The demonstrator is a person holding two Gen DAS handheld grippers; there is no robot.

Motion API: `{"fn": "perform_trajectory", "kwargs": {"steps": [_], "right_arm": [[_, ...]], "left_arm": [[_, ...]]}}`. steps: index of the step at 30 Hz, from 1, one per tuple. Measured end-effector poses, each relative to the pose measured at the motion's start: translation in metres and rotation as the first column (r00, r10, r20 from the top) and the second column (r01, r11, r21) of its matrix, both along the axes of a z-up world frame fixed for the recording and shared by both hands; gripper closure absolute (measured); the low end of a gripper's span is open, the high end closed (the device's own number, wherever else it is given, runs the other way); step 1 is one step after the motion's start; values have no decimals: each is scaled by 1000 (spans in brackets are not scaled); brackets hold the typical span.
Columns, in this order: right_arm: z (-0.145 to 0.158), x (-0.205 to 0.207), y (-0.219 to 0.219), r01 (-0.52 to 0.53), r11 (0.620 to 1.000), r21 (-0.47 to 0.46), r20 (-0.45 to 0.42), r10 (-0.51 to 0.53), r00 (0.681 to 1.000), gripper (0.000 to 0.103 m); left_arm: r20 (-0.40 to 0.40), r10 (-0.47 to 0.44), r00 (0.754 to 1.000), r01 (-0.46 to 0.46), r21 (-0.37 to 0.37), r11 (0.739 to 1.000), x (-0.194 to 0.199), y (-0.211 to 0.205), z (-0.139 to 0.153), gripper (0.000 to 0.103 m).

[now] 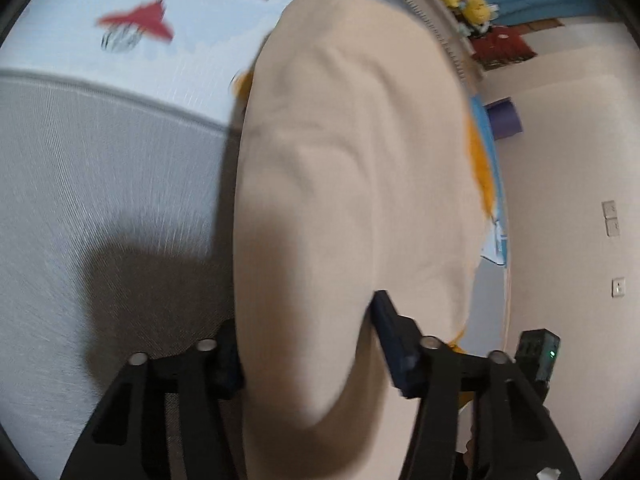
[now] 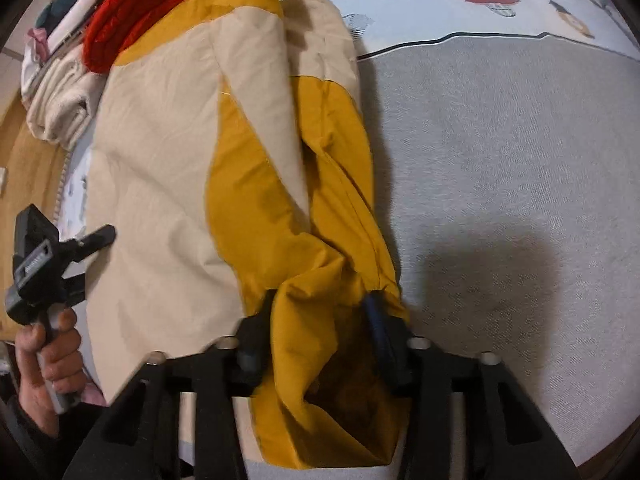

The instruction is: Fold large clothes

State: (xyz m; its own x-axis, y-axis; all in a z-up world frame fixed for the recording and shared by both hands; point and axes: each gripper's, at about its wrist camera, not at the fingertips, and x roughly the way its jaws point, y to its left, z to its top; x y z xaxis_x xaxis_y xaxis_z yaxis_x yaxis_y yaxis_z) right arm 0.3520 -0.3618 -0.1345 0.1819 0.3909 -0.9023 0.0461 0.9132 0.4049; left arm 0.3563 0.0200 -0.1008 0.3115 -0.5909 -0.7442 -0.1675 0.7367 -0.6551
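Folding is underway on the beige-and-mustard jacket (image 2: 168, 152), which is lying across the grey bedspread (image 2: 500, 168) beside a red knit (image 2: 144, 8). The right gripper (image 2: 320, 320) is pinching the mustard sleeve end (image 2: 320, 352) between its pads. The left gripper (image 1: 308, 344) is straddling a beige fold (image 1: 340, 160); blur is hiding whether it is truly clamping. Next, I judge, both need firm holds before carrying sleeve and side panel across the body.
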Motion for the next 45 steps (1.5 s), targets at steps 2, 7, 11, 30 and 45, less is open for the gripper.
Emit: {"fn": "perform_trajectory", "kwargs": {"steps": [2, 7, 11, 30, 45], "right_arm": [[3, -1, 3, 17, 999, 37, 4, -18, 1000, 84], [14, -9, 44, -56, 993, 108, 45, 52, 998, 89], [19, -26, 88, -157, 981, 115, 53, 152, 987, 89], [21, -81, 89, -80, 995, -58, 14, 81, 997, 74], [33, -101, 83, -54, 971, -233, 94, 78, 993, 89]], "left_arm": [[21, -7, 1000, 6, 13, 1000, -6, 7, 12, 57], [-7, 14, 1000, -13, 20, 1000, -23, 43, 20, 57], [-8, 60, 998, -59, 40, 997, -29, 76, 18, 57], [-32, -22, 999, 30, 240, 970, -118, 47, 7, 48], [41, -38, 998, 23, 318, 948, -129, 22, 21, 50]]}}
